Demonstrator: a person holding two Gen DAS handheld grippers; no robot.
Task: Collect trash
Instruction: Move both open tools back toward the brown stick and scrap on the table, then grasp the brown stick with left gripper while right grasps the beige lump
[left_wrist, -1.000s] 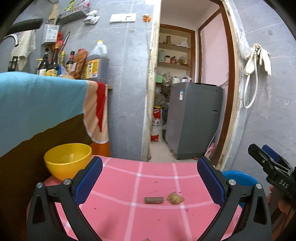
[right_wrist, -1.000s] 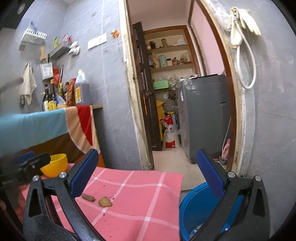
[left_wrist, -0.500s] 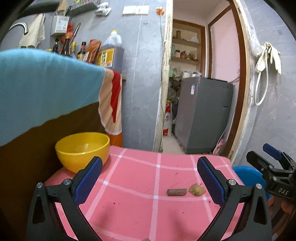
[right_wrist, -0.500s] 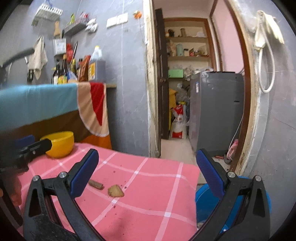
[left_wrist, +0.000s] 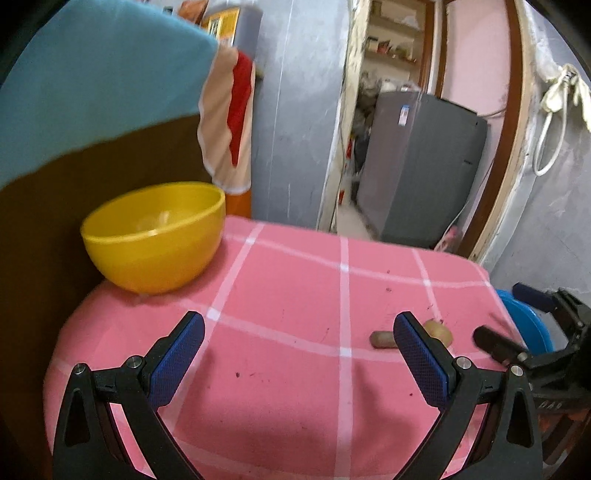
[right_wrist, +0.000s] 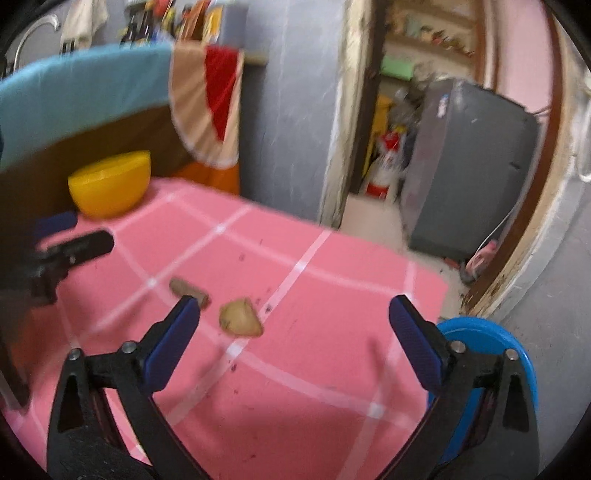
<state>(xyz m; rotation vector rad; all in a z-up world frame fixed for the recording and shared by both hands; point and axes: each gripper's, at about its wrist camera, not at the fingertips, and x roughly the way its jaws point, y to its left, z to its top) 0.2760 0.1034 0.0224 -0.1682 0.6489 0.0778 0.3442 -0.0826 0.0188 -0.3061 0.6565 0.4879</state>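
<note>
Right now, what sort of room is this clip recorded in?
Probably a home kitchen or utility corner. A faucet and blurred bottles sit on the counter behind a table with a pink checked cloth, and a doorway opens onto a storeroom holding a grey appliance.

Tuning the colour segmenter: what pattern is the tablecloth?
Pink tablecloth with a white grid of lines; clearest in the left wrist view.

Soft, even indoor light; both fisheye views bend at dark rims, and the right view is motion-blurred throughout.
</note>
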